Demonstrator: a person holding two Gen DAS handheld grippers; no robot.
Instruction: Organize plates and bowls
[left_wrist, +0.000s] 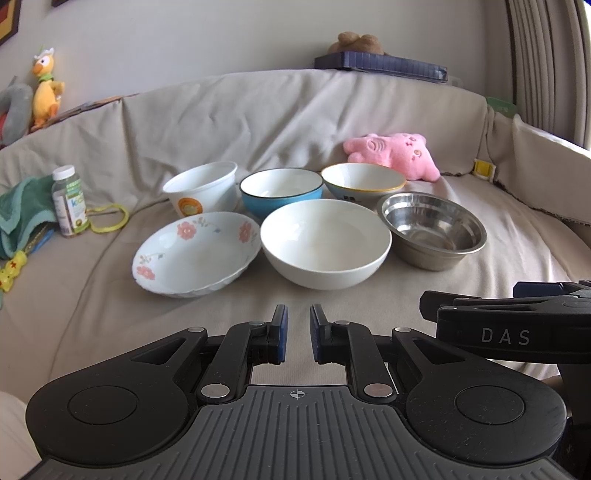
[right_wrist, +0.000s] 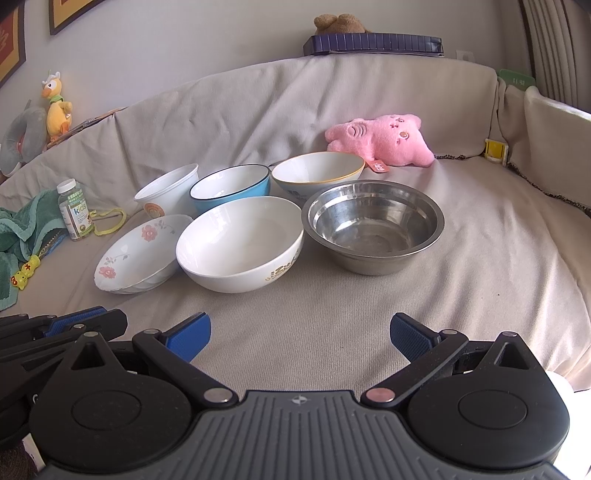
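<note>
Several dishes sit in two rows on a beige-covered sofa seat. Front row: a floral plate (left_wrist: 195, 253) (right_wrist: 138, 254), a large white bowl (left_wrist: 325, 243) (right_wrist: 240, 243), a steel bowl (left_wrist: 434, 229) (right_wrist: 373, 225). Back row: a white cup-shaped bowl (left_wrist: 203, 188) (right_wrist: 168, 194), a blue bowl (left_wrist: 281, 190) (right_wrist: 231, 186), a yellow-rimmed bowl (left_wrist: 364, 181) (right_wrist: 317, 170). My left gripper (left_wrist: 298, 332) hovers in front of the white bowl, jaws nearly closed with a narrow gap, empty. My right gripper (right_wrist: 300, 334) is wide open and empty, in front of the white and steel bowls.
A pink plush (left_wrist: 395, 153) (right_wrist: 380, 142) lies behind the bowls. A kids vitamin bottle (left_wrist: 69, 201) (right_wrist: 75, 210), green cloth (left_wrist: 22, 210) and yellow strap (left_wrist: 109, 218) lie at the left. The sofa back rises behind. The right gripper's body (left_wrist: 517, 325) shows at the left wrist view's right edge.
</note>
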